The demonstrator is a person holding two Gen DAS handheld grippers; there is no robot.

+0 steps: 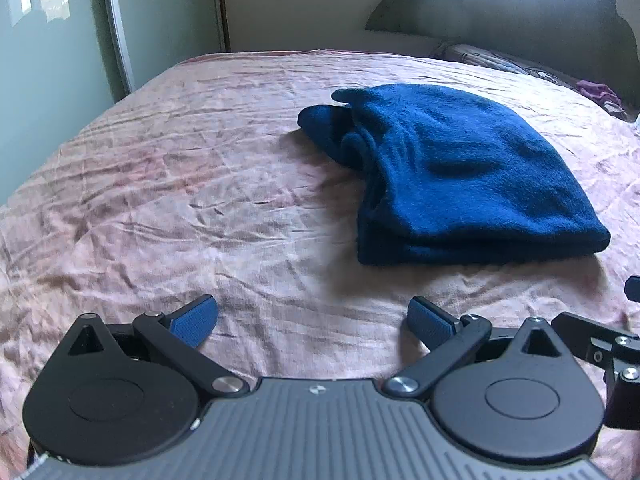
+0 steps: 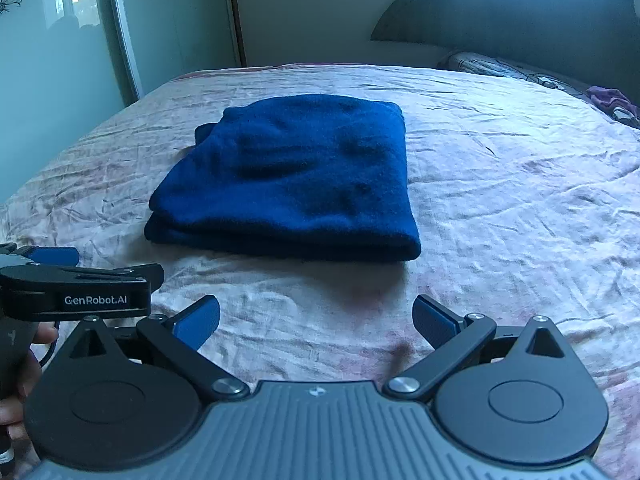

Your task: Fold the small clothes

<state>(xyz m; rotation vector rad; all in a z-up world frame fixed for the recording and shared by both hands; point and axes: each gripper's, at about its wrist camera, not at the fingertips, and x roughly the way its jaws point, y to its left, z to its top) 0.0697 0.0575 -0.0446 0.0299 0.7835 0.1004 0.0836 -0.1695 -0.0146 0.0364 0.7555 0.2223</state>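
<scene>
A dark blue fleece garment (image 1: 464, 176) lies folded in a thick stack on the pink bedsheet (image 1: 180, 184), ahead and right of my left gripper (image 1: 312, 322). It also shows in the right wrist view (image 2: 292, 176), straight ahead and slightly left of my right gripper (image 2: 316, 324). Both grippers are open, empty and held over the sheet short of the garment's near edge. The left gripper body (image 2: 76, 292) shows at the left of the right wrist view.
A dark headboard (image 2: 520, 12) and a patterned pillow (image 2: 500, 66) are at the far right. A small purple cloth (image 2: 608, 100) lies near the pillow. A mirrored wardrobe door (image 1: 52, 40) stands beyond the bed's left edge.
</scene>
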